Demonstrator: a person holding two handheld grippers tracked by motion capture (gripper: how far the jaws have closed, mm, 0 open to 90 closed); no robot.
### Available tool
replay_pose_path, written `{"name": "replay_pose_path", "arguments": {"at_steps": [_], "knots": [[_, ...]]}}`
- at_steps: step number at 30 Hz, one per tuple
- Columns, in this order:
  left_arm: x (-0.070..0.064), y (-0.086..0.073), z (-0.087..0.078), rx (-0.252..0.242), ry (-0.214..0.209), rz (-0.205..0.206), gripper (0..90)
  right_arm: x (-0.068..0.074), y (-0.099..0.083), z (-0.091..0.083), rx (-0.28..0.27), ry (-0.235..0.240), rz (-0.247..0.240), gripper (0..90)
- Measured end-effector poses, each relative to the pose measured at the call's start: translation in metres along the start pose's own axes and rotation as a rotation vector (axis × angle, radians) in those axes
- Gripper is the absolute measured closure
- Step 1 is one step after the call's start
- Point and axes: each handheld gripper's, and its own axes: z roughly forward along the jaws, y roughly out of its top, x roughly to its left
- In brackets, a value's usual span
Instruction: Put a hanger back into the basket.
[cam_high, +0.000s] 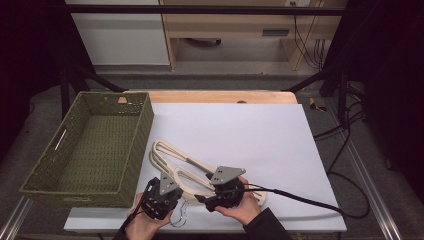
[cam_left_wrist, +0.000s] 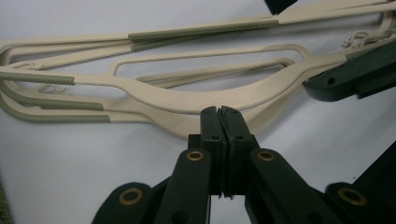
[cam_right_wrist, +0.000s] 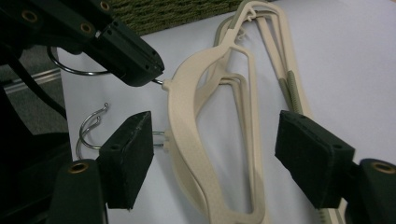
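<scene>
Pinching hanger (cam_left_wrist: 187, 100) neck, L gripper (cam_left_wrist: 223, 114), probably

We see cream plastic hangers (cam_high: 172, 161) stacked flat on the white sheet. Green ribbed grips, metal hooks (cam_right_wrist: 88, 128).

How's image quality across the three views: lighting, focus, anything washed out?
High view: dim, dark at both sides; the white sheet is evenly lit and the hangers read low in contrast against it. Left gripper view: hangers fairly sharp, shut left gripper soft and dark. Right gripper view: near pads slightly blurred, open right gripper, green basket soft at top.
</scene>
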Motion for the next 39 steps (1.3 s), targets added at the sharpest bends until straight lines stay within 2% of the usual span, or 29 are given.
{"name": "replay_pose_path", "arguments": {"at_steps": [7,10,14,15,16,17,18,21,26,31,33,35,37,39], "knots": [[0.001,0.009,-0.005,-0.009,-0.001,0.011,88.6,0.007,0.006,0.016,0.053,0.010,-0.052,40.8],[-0.001,0.011,-0.005,-0.011,-0.003,0.010,88.6,0.010,0.008,0.021,0.077,-0.015,-0.083,48.7],[-0.002,0.010,-0.003,-0.011,-0.010,0.008,88.6,0.010,0.009,0.024,0.105,0.006,-0.096,60.4],[-0.002,0.010,-0.003,-0.013,-0.009,0.007,88.6,0.011,0.008,0.025,0.112,0.002,-0.095,62.0],[-0.001,0.010,-0.004,0.004,-0.009,0.026,88.6,0.012,0.008,0.025,0.122,-0.002,-0.097,64.6],[-0.001,0.010,-0.004,-0.002,-0.010,0.019,88.6,0.012,0.007,0.026,0.130,-0.001,-0.102,66.3],[-0.001,0.010,-0.004,0.000,-0.010,0.019,88.6,0.013,0.006,0.027,0.138,0.000,-0.098,67.2],[0.000,0.009,-0.003,0.001,-0.016,0.017,88.6,0.013,0.005,0.028,0.147,-0.008,-0.132,70.4],[0.000,0.009,-0.004,-0.010,-0.018,0.013,88.5,0.015,0.005,0.027,0.142,-0.016,-0.156,72.5],[0.003,0.009,-0.007,-0.021,-0.034,0.021,88.0,0.017,0.005,0.025,0.132,-0.020,-0.206,74.6],[0.005,0.009,-0.011,-0.060,-0.059,-0.004,85.8,0.017,0.005,0.024,0.127,-0.021,-0.210,74.9],[0.009,0.011,-0.018,-0.121,-0.082,-0.015,74.9,0.016,0.006,0.022,0.124,-0.026,-0.218,75.4],[0.014,0.013,-0.030,-0.175,-0.097,0.003,67.7,0.015,0.007,0.020,0.113,-0.035,-0.222,75.9],[0.017,0.014,-0.038,-0.228,-0.095,-0.009,57.8,0.015,0.008,0.019,0.108,-0.045,-0.219,76.3]]}}
